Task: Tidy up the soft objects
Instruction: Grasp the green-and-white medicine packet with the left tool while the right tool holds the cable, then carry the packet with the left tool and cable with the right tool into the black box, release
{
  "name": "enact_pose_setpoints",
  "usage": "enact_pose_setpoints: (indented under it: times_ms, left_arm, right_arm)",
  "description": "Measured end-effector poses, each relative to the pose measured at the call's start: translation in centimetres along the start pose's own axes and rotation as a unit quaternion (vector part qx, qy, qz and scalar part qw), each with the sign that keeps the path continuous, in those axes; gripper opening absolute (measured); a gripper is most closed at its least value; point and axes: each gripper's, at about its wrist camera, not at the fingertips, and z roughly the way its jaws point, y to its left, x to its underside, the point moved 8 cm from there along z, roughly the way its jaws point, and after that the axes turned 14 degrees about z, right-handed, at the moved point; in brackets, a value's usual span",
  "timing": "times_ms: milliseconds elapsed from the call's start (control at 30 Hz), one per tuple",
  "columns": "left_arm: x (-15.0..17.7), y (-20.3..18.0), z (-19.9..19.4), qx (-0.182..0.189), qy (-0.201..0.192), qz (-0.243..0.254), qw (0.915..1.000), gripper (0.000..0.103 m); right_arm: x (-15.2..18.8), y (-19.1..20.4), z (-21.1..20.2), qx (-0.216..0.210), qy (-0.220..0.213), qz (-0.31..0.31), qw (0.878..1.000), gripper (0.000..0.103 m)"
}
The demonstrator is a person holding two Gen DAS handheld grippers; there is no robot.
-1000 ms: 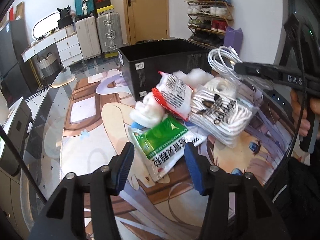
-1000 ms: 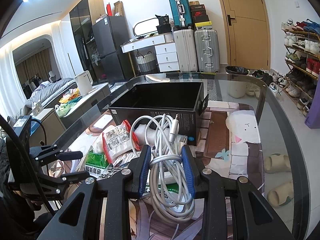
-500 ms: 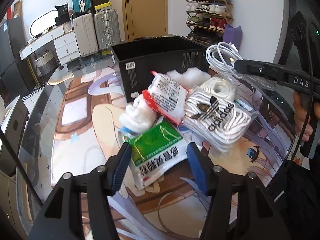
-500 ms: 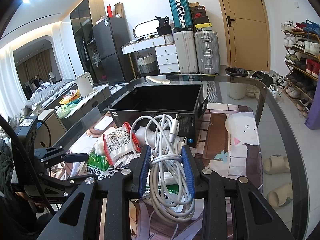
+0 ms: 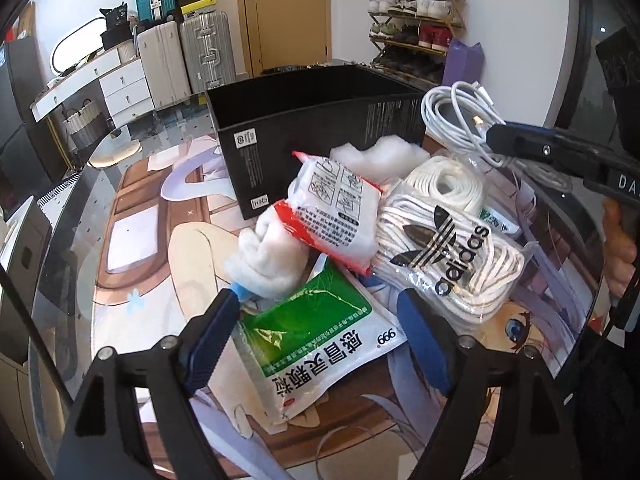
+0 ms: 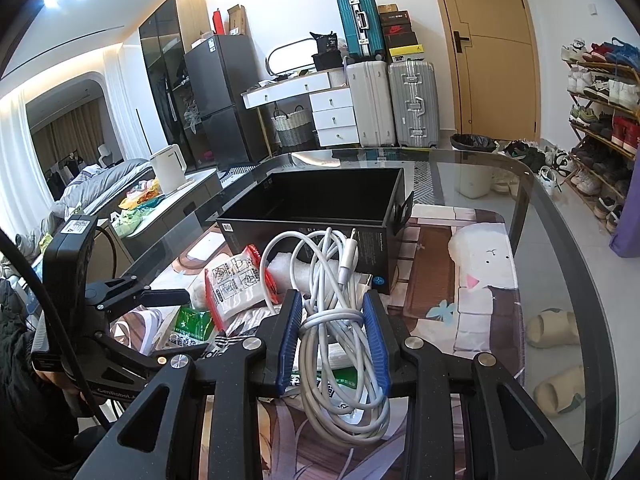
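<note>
A: Left gripper [image 5: 316, 332], status?

B: Jaws apart and opening. The green-and-white sachet [image 5: 316, 344] lies flat on the printed mat [image 5: 132, 280] between the two blue pads [image 5: 212, 340]. Neither pad presses on it; a gap shows on the right side, and the left pad sits just beside the sachet's edge. Nothing is held.

A: Right gripper [image 6: 334, 336]?

B: Jaws together, clamped on the bundle of white cable [image 6: 340, 320]. Both blue pads press the wrapped waist of the bundle. Loops stick out above and hang below the fingers; a plug end points up. In the left wrist view the same bundle hangs clear of the pile, over its far right side.

A: Where is the rest of the pile?

B: On the mat, just in front of the open black box [image 5: 320, 120]. The red-edged white packet [image 5: 336, 216] leans on a white rolled cloth [image 5: 268, 256] and overlaps the top of the sachet. Beside it on the right lies a clear bag of white laces [image 5: 448, 252] with a black logo. A tuft of white stuffing [image 5: 380, 156] sits behind, touching the box wall.

A: Box contents?

B: The part of the interior visible from the right wrist view looks bare and dark. The box stands upright on the glass table [image 6: 552, 240].

A: Person?

B: A hand [image 5: 620, 252] grips the right tool's handle at the frame edge.
</note>
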Motion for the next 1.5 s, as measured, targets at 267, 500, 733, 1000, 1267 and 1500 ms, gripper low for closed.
enact_pose_setpoints:
  times_ms: [267,500,733,1000,1267,1500]
  left_arm:
    - [0.9,-0.3,0.4,0.013,0.015,0.000,0.9998,0.069]
    - [0.8,-0.9,-0.6,0.016,0.008,0.010,0.9998,0.051]
    - [0.9,-1.0,-1.8,0.018,-0.011,0.009,0.9997,0.043]
    - [-0.2,-0.6,-3.6,0.016,-0.039,0.005,0.9991,0.042]
    - [-1.7,0.4,-5.0,0.007,-0.065,-0.010,0.9978,0.042]
    - [-3.8,1.3,-5.7,-0.004,-0.090,-0.029,0.9956,0.042]
  right_arm:
    - [0.1,0.0,0.0,-0.001,0.001,-0.002,1.000,0.032]
    - [0.1,0.1,0.0,-0.001,0.000,-0.002,1.000,0.032]
    - [0.1,0.2,-0.1,-0.003,0.001,-0.002,1.000,0.032]
    - [-0.1,0.6,-0.2,-0.007,-0.003,-0.004,1.000,0.032]
    - [-0.3,1.1,-0.9,-0.012,-0.011,-0.010,1.000,0.032]
    - [-0.7,1.8,-1.9,-0.020,-0.020,-0.014,0.999,0.032]
